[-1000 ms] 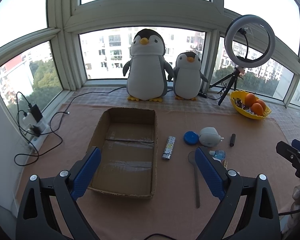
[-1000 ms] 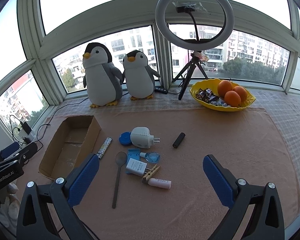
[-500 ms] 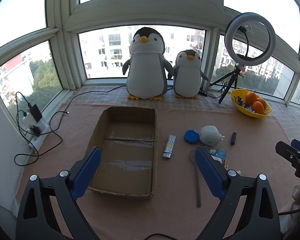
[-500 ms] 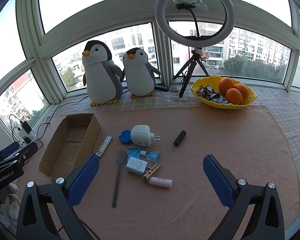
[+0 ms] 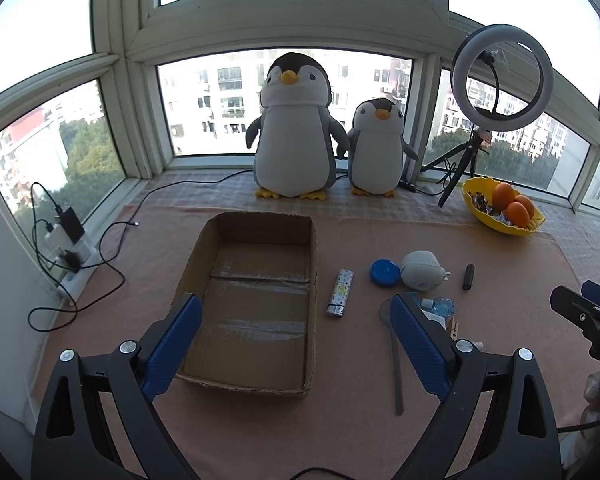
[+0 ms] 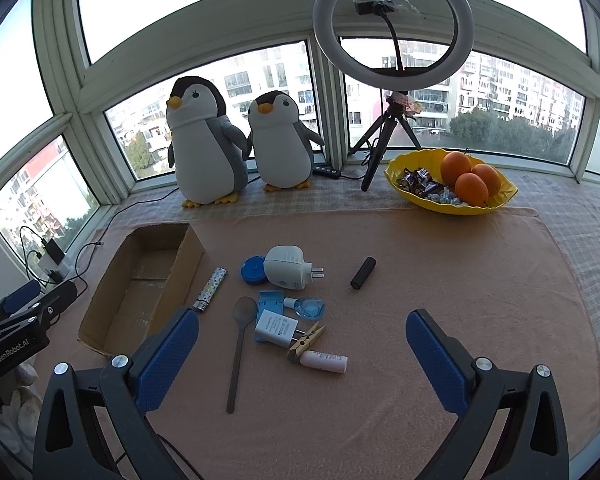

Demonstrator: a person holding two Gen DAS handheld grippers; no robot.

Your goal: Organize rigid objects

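An open cardboard box (image 5: 256, 304) (image 6: 140, 288) lies on the pink cloth with nothing in it. To its right are scattered a patterned lighter (image 5: 341, 292) (image 6: 211, 289), a blue round lid (image 6: 253, 270), a white plug-in device (image 6: 289, 267), a black cylinder (image 6: 363, 273), a grey spoon (image 6: 240, 348), a white charger (image 6: 277, 328), a wooden clothespin (image 6: 306, 340), a small blue bottle (image 6: 308, 307) and a pink tube (image 6: 325, 361). My left gripper (image 5: 296, 344) hovers open over the box's near end. My right gripper (image 6: 300, 354) stands open above the charger and tube.
Two plush penguins (image 5: 296, 132) (image 6: 282, 144) stand at the window. A ring light on a tripod (image 6: 392, 32) and a yellow bowl of oranges and sweets (image 6: 450, 188) sit at the back right. A power strip with cables (image 5: 70, 256) lies at the left wall.
Both views have shifted only slightly; the objects on the cloth lie as before and both grippers stay open.
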